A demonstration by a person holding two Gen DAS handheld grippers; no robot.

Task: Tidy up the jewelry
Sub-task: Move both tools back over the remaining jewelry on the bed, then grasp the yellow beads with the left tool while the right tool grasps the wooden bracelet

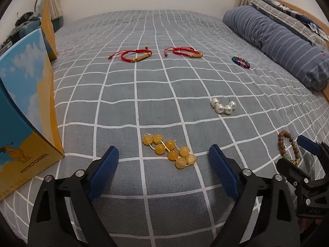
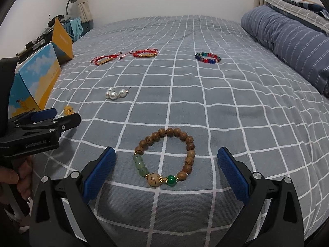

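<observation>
- Six pieces on the bed (image 1: 156, 94): two red cord bracelets (image 1: 136, 54) (image 1: 185, 52), one multicoloured (image 1: 241, 61), one pearl (image 1: 223, 105).
- Left tool (image 1: 163, 160) released, amber bead string (image 1: 169, 151) between its tips.
- Right tool (image 2: 166, 158) released around wooden bead bracelet (image 2: 186, 142).

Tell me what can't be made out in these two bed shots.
- Yellow bead string: right wrist view, mostly hidden behind the left gripper.
- Wooden bead bracelet: left wrist view, near part covered by the right gripper.
- Camel box: left wrist view, cut off by the frame edge.
</observation>
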